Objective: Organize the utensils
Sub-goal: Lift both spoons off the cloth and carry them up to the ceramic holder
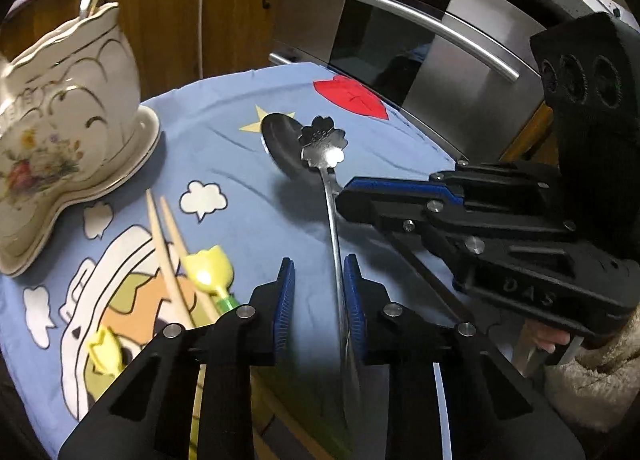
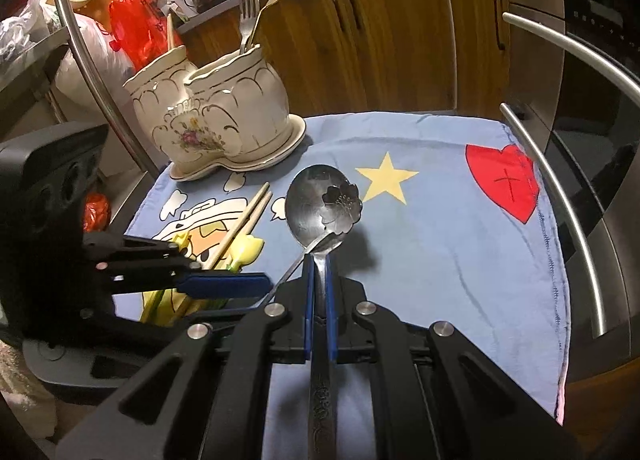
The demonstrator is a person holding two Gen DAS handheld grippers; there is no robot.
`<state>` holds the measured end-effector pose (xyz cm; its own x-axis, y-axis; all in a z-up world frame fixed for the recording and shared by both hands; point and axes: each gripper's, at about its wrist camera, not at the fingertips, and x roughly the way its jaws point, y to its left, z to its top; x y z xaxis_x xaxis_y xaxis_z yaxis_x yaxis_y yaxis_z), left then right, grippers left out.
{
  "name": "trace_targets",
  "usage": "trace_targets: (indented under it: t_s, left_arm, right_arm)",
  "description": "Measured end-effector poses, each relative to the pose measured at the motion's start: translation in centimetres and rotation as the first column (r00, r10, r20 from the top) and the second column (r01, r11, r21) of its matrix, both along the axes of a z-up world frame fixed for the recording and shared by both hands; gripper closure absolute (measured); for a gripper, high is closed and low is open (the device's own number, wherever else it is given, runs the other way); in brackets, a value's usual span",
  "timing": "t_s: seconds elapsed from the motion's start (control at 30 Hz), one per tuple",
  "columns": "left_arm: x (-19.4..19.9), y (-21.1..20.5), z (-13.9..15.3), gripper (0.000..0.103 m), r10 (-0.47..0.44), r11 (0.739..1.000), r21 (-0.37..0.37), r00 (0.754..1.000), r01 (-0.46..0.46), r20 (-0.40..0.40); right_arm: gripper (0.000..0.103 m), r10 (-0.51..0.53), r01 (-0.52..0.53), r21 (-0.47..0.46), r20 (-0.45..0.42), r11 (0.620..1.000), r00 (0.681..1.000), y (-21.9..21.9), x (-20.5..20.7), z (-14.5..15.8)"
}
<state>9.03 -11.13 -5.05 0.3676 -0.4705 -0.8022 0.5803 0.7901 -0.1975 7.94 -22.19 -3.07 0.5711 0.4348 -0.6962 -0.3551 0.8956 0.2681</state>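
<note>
Our right tongs (image 2: 318, 260) are clamped tight on the handle of the large spoon (image 2: 308, 203), both blue pads pressed against the metal. The bowl of this spoon points away from us. It sits well apart from the ceramic holder (image 2: 224, 111), on the side of the holder that faces the oven (image 2: 580, 139).

Our left tongs (image 1: 319, 300) stand apart with a clear gap between the pads. The thin handle of the flower spoon (image 1: 323, 137) runs through that gap, close against one pad and clear of the other. Whether that pad actually touches the handle, we cannot tell. The flower-shaped head overlaps the bowl of the large spoon, so the two spoons cross on that same oven side of the holder.

The holder has two joined cups on a shared saucer and stands on the blue cartoon cloth (image 2: 440, 260). Two forks (image 2: 256, 15) stand upright in the cup nearer the spoons.

A pair of wooden chopsticks (image 2: 244, 227) lies on the cloth near the holder, between it and our tongs. Their near ends rest beside a yellow tulip-shaped piece (image 2: 248, 252). The chopsticks lie closer to the holder than either spoon does.
</note>
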Motion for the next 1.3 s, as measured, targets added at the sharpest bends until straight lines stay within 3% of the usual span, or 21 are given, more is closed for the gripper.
trace_targets:
  t_s: [0.17, 0.47, 0.77, 0.97, 1.17, 1.3]
  left_arm:
    - [0.3, -0.2, 0.2, 0.100, -0.015, 0.998, -0.055, 1.000, 0.013, -0.026]
    - [-1.2, 1.9, 3.0, 0.101, 0.028, 0.993, -0.117, 0.997, -0.020, 0.067]
    - [-3.2, 5.9, 8.2, 0.101, 0.113, 0.974, -0.219, 0.971, -0.066, 0.211]
    - [-4.3, 9.0, 11.7, 0.101, 0.182, 0.957, -0.273, 0.939, -0.100, 0.293]
    - [-3.5, 13.0, 15.3, 0.101, 0.289, 0.931, -0.322, 0.887, -0.172, 0.360]
    - [-1.5, 16.0, 17.1, 0.101, 0.369, 0.897, -0.384, 0.849, -0.219, 0.378]
  right_arm:
    - [0.097, 0.003, -0.003, 0.007, 0.003, 1.000, 1.000, -0.3, -0.1, 0.1]
    - [0.097, -0.014, 0.013, 0.024, 0.031, 1.000, 0.999, -0.8, -0.4, 0.8]
    - [0.097, -0.022, 0.019, 0.033, 0.088, 0.999, 0.996, -0.7, -0.7, 2.6]
    - [0.097, -0.018, 0.011, 0.052, 0.148, 0.999, 0.989, 0.1, -0.4, 5.0]
    - [0.097, 0.008, -0.030, 0.092, 0.224, 0.995, 0.975, 2.0, 1.1, 8.6]
    - [0.097, 0.027, -0.062, 0.107, 0.300, 0.992, 0.954, 3.9, 2.8, 11.3]
